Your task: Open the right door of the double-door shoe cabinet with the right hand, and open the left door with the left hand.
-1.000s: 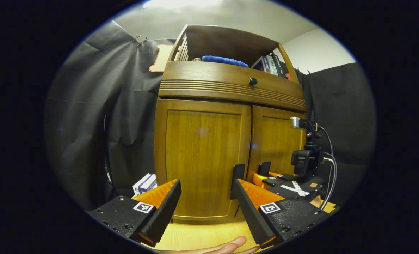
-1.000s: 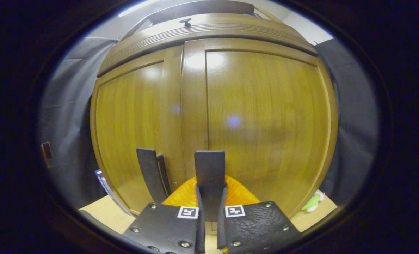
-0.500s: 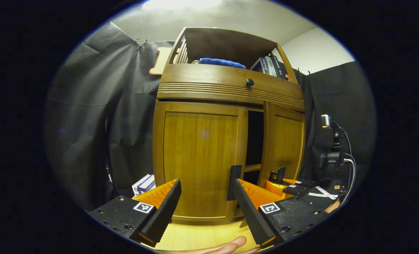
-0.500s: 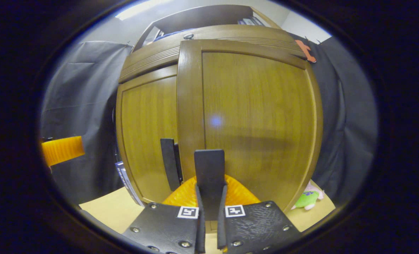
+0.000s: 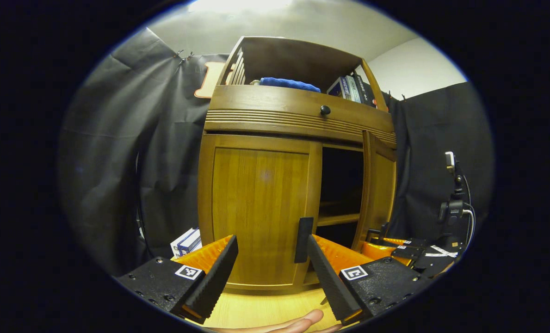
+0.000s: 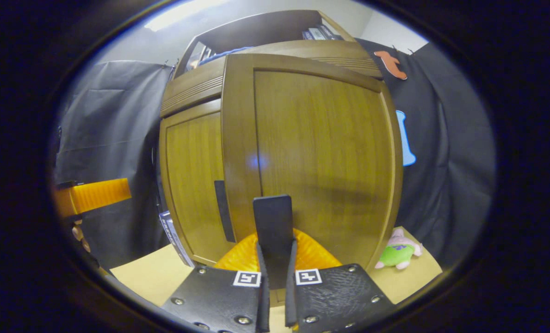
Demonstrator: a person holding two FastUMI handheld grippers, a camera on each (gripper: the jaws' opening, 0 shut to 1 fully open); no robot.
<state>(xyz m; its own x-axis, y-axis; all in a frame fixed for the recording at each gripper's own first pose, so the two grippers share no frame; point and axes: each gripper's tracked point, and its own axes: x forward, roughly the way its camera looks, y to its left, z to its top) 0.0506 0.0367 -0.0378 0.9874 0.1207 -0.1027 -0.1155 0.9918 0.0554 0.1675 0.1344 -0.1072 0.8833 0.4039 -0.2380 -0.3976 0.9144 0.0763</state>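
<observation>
The wooden shoe cabinet's left door [image 5: 256, 208] stands closed, its dark upright handle [image 5: 304, 239] near the inner edge. My left gripper [image 5: 272, 240] is open in front of that door, apart from it. The right door [image 5: 379, 189] is swung out, showing a dark inside with a shelf [image 5: 337, 219]. In the right gripper view the right door [image 6: 321, 152] looms close, and my right gripper [image 6: 275, 252] is shut on its flat dark handle [image 6: 272, 217]. The left door's handle [image 6: 224, 217] and part of the left gripper [image 6: 94, 196] appear to its left.
Above the doors is a drawer with a round knob [image 5: 324, 110]; a blue cloth [image 5: 286, 83] and books [image 5: 351, 88] sit on top. Boxes [image 5: 187, 240] lie left of the cabinet, a plush toy [image 6: 399, 252] to its right. A camera on a stand [image 5: 450, 208] is at far right.
The right door has swung from closed to well open, drawn out by my right gripper on its handle. The left gripper has stayed open and nearly still.
</observation>
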